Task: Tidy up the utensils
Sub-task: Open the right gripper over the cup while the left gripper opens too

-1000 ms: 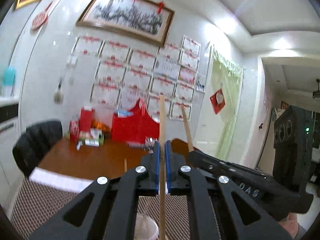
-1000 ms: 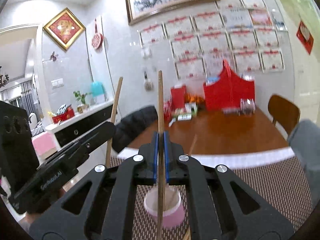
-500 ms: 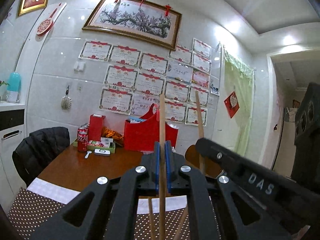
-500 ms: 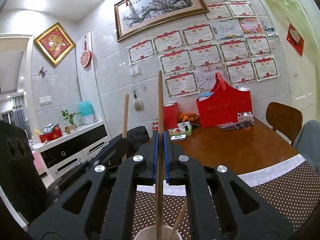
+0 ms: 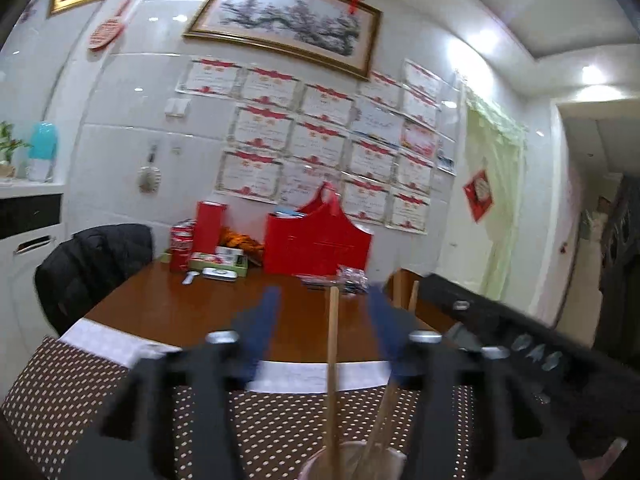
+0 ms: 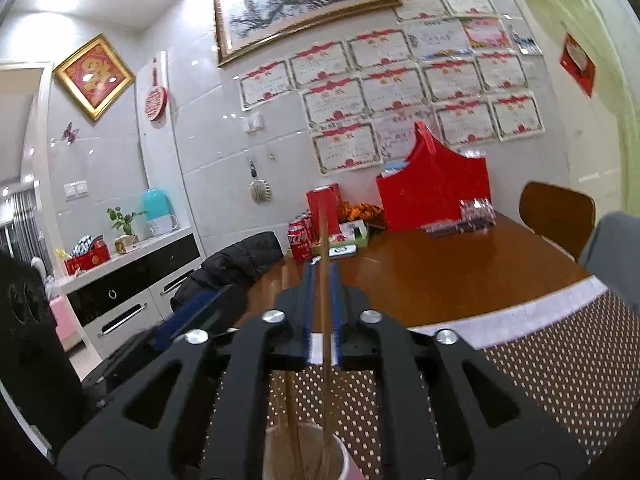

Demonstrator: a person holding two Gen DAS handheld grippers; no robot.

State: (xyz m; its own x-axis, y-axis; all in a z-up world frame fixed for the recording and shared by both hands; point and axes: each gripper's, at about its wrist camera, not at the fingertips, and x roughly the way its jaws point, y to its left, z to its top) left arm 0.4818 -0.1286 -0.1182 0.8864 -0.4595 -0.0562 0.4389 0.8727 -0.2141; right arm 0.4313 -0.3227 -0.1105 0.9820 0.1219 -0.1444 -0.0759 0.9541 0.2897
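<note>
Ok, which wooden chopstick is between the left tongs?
The upright wooden chopstick, untouched mid-gap of the left tongs, which have just been opening; the other chopstick leans off beside them.

Room bright, lit from ceiling lights [image 5: 592, 74] at upper right in the left view and upper left in the right view; both blow out white. Small glare spots dot the glossy wall tiles [image 6: 192, 152], soft sheen on the table [image 6: 440, 276]. Colours cool, slightly washed. Strong fisheye bend: wall, picture frame [image 5: 288, 24] and door edges curve, corners go black. Left view is motion-blurred throughout, worst on the left gripper [image 5: 326, 332], blue pads smeared; the cup [image 5: 352, 460] at the bottom edge is soft, possibly out of focus. Right view is sharper; the right gripper [image 6: 322, 312] is crisp, only mild blur. Shadows weak and diffuse.
</note>
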